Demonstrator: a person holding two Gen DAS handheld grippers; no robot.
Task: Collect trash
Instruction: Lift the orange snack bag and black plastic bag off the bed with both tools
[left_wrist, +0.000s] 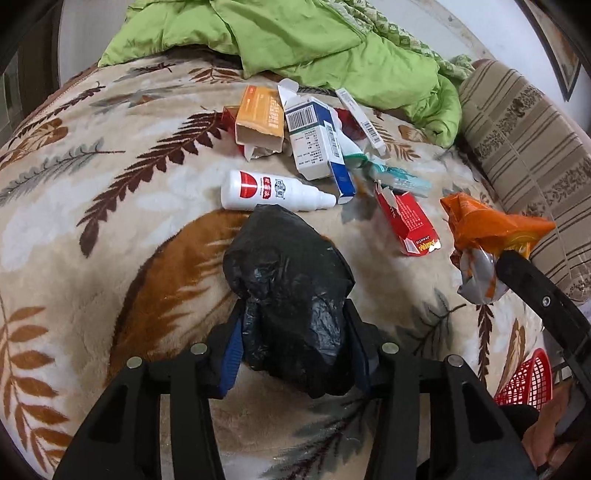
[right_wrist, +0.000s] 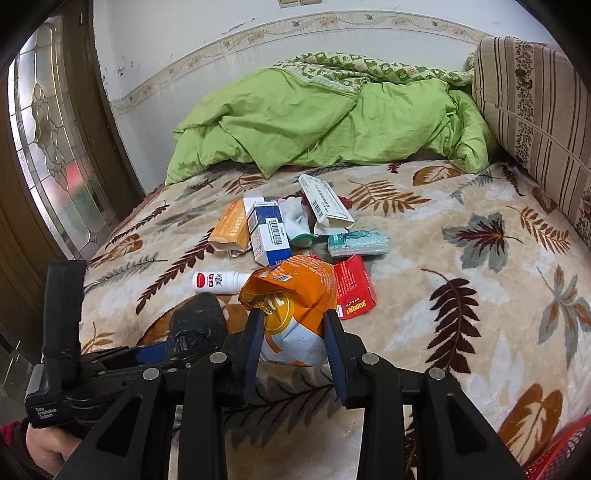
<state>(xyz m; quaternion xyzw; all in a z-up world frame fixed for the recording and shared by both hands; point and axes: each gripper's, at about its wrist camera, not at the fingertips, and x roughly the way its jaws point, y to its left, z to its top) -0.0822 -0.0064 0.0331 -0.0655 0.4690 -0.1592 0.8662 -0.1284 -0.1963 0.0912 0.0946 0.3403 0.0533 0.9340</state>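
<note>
Landmark: the white spray bottle (left_wrist: 275, 192) lies on its side on the leaf-pattern blanket (left_wrist: 110, 206); all places below are given relative to it.

Left gripper: the left gripper (left_wrist: 295, 332) is just on the near side of the bottle. Its two blue-padded fingers are closed in on a crumpled black plastic bag (left_wrist: 291, 295), with the bag bunched between them. The far end of the bag comes almost to the bottle; I cannot tell if they touch.

Pile of trash: beyond the bottle there is an orange carton (left_wrist: 258, 118) with an open end, then a white and blue carton (left_wrist: 314, 144), then a long white box (left_wrist: 362, 118). To the right of the bottle lie a teal packet (left_wrist: 402, 177) and a torn red carton (left_wrist: 406, 225). All of these lie loose on the blanket.

Right gripper: the right gripper (right_wrist: 295, 332) is to the right of the bottle and nearer to the camera. Its fingers are partly closed and press the two sides of an orange snack wrapper (right_wrist: 291, 306), which is lifted clear of the blanket.

Red basket: a red mesh basket (left_wrist: 524, 384) shows at the bed edge, well to the right of the bottle and lower.

Step in hand: I judge that collecting has only begun, because one piece is picked up and most pieces are not.

Next move: probably the wrapper must go into the black bag. The bag looks crumpled shut, so its mouth must be opened first, and the left grip alone may not do this.
</note>
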